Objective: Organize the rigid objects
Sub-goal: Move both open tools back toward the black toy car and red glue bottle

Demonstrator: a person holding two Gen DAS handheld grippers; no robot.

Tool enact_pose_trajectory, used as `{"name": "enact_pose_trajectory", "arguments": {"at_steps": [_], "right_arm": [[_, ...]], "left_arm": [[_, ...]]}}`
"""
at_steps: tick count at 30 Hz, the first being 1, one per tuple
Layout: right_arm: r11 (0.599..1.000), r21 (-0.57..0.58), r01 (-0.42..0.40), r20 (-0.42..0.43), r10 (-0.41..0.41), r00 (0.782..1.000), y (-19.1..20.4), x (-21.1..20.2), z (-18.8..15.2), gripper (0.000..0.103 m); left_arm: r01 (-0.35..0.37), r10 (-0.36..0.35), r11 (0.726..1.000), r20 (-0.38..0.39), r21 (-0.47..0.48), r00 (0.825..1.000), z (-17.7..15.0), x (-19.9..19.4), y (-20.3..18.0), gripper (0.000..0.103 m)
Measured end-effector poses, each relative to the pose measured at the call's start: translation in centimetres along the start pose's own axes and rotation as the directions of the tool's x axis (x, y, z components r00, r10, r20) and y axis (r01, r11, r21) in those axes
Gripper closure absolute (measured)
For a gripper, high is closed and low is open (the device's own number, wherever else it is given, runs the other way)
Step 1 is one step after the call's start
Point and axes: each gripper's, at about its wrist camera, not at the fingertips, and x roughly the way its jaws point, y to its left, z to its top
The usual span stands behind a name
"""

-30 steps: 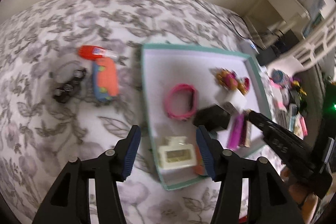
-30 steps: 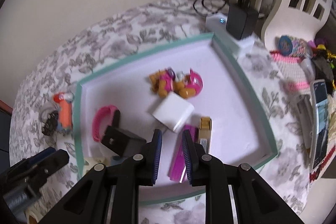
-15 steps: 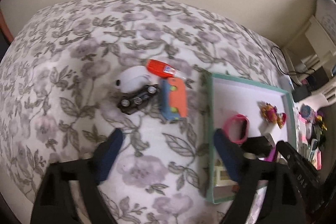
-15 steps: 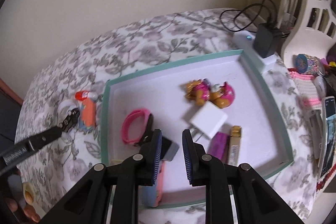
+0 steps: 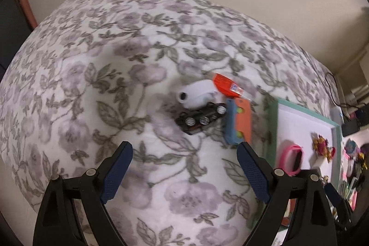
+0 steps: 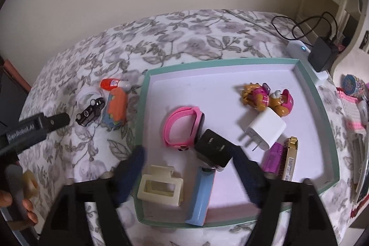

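A teal-rimmed white tray (image 6: pixel 327 121) holds a pink band (image 6: pixel 178 126), black plug (image 6: pixel 213 150), white charger (image 6: pixel 265 130), toy pups (image 6: pixel 267 99), cream clip (image 6: pixel 161 186), blue bar (image 6: pixel 201 195) and purple and gold sticks (image 6: pixel 282 159). Left of the tray on the floral bedspread lie a black toy car (image 5: pixel 200 119), an orange-blue toy (image 5: pixel 237 121), a glue tube (image 5: pixel 227 84) and a white object (image 5: pixel 196 92). My left gripper (image 5: pixel 184 174) is open and empty, short of the car. My right gripper (image 6: pixel 191 174) is open and empty over the tray's near side.
The tray's left rim (image 5: pixel 271 126) shows in the left wrist view. A black adapter with cable (image 6: pixel 322 54) sits on a white box beyond the tray's far right corner. Clutter (image 6: pixel 355 93) lies right of the tray. A wall runs behind the bed.
My left gripper swung left from the tray to the loose objects and opened wider. My right gripper pulled back and opened; more of the tray shows.
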Motion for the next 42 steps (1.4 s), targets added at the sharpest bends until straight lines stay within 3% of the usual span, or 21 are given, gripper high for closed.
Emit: {"name": "enact_pose_trajectory", "arguments": {"at_steps": [2,5,11,20,24,32,42], "right_arm": [[1.0,-0.012,-0.003,0.007,0.003,1.0,0.4,0.0,0.0,0.003],[1.0,-0.02,-0.015,0.025,0.015,1.0,0.8,-0.2,0.0,0.0],[0.999,-0.033,-0.035,0.067,0.038,0.997,1.6,-0.4,0.4,0.0],[0.996,-0.088,0.017,0.145,-0.005,0.989,2.9,-1.0,3.0,0.0],[0.998,-0.056,-0.023,0.089,0.028,0.996,2.7,0.3,4.7,0.0],[0.998,0.01,-0.07,0.061,0.069,0.996,3.7,2.3,8.5,0.0],[0.995,-0.073,-0.067,0.062,0.072,0.996,6.2,4.1,11.9,0.0]], "left_arm": [[-0.011,0.012,1.0,0.008,-0.01,1.0,0.1,0.0,0.5,0.01],[-0.037,0.038,0.999,0.028,-0.039,0.999,0.3,-0.2,1.6,0.0],[-0.064,0.068,0.997,0.079,-0.053,0.995,1.1,-0.8,2.7,0.0],[-0.054,0.058,0.998,0.177,-0.03,0.983,3.0,-2.1,1.9,0.0],[-0.033,0.04,0.998,0.155,-0.044,0.987,4.2,-1.2,1.4,0.0],[-0.018,0.021,0.999,0.089,-0.041,0.996,6.5,1.1,0.2,0.0],[0.003,0.001,0.998,0.062,-0.067,0.998,9.4,3.0,0.4,0.0]]}}
